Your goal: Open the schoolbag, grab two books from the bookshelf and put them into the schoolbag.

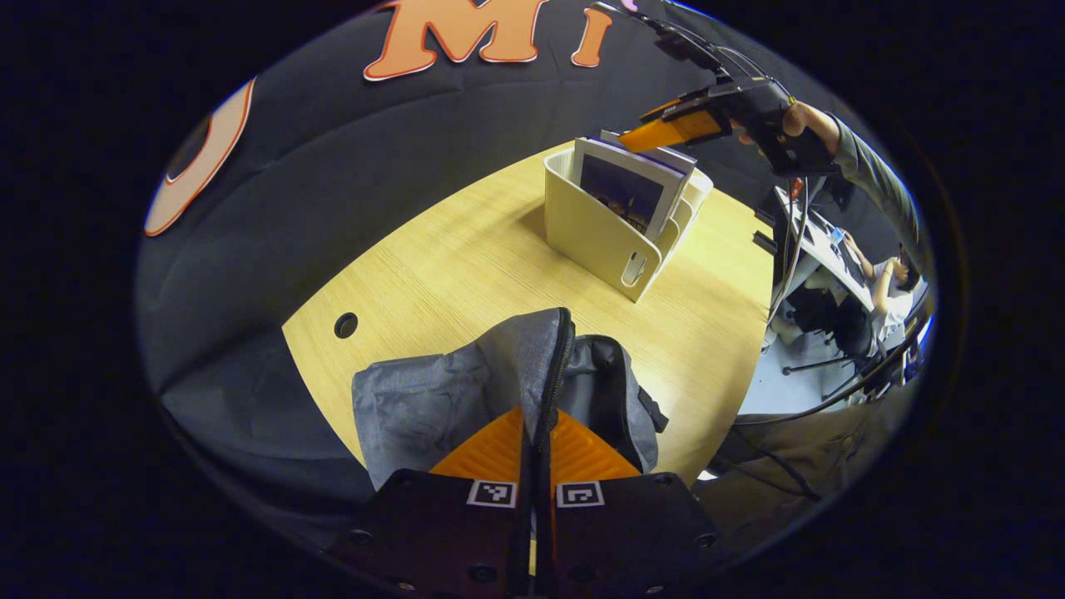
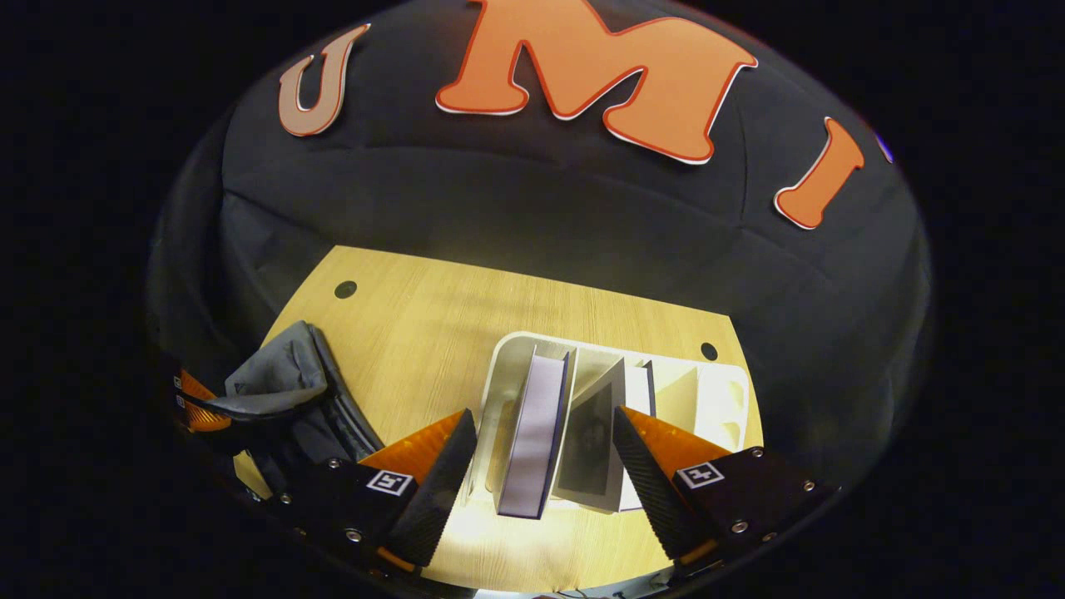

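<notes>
The grey schoolbag (image 1: 449,399) lies on the wooden table (image 1: 466,266), and my left gripper (image 1: 539,420) is shut on its raised zipper edge. Farther back stands a cream bookshelf (image 1: 595,237) with books upright in it. Above the shelf, a hand holds my right gripper (image 1: 636,137). In the right gripper view, my right gripper (image 2: 545,428) is open just above the bookshelf (image 2: 724,399). Its fingers straddle a thick purple-edged book (image 2: 532,433) and a thin dark-covered book (image 2: 592,437). The schoolbag (image 2: 287,387) and the left gripper (image 2: 195,408) are at the far left.
The table has round cable holes (image 1: 345,324) (image 2: 708,351) and ends at the black cloth wall behind. Off the table's right side, a seated person (image 1: 890,291) works at a desk, with cables hanging nearby.
</notes>
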Motion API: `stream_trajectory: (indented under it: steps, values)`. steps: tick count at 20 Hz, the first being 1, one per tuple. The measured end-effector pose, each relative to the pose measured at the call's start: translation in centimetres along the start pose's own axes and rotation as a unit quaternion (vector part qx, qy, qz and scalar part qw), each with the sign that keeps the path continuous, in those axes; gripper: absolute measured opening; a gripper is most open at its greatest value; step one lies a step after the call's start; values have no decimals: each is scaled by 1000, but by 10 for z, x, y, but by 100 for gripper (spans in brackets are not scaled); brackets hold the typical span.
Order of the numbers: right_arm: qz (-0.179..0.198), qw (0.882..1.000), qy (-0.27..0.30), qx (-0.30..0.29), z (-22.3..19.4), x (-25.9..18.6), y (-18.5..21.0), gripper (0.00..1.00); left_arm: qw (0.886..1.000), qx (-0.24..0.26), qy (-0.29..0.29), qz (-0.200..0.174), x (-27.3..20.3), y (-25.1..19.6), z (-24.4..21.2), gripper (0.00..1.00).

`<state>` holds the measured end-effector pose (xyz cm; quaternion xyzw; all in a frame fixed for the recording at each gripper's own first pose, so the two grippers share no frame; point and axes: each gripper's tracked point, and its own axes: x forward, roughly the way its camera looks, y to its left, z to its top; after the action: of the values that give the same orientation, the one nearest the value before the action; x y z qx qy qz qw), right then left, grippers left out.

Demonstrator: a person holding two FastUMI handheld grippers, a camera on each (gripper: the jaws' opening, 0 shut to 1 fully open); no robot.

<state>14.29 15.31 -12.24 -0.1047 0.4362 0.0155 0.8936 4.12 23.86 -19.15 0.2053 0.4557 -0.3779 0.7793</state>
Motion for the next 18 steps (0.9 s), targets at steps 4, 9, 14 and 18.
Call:
stream_trajectory:
  steps: [4,9,14,18]
  values:
    - [13,998,61,22,-15,14,5,99,999,-29,6,-35,-9,4,3,4]
    - [33,993,114,17,-25,26,15,96,997,-37,15,-62,-22,12,12,4]
    - [39,984,172,8,-43,45,17,84,996,-59,19,-67,-30,19,13,4]
    - [38,977,207,29,-50,51,18,56,996,-60,20,-65,-29,17,13,4]
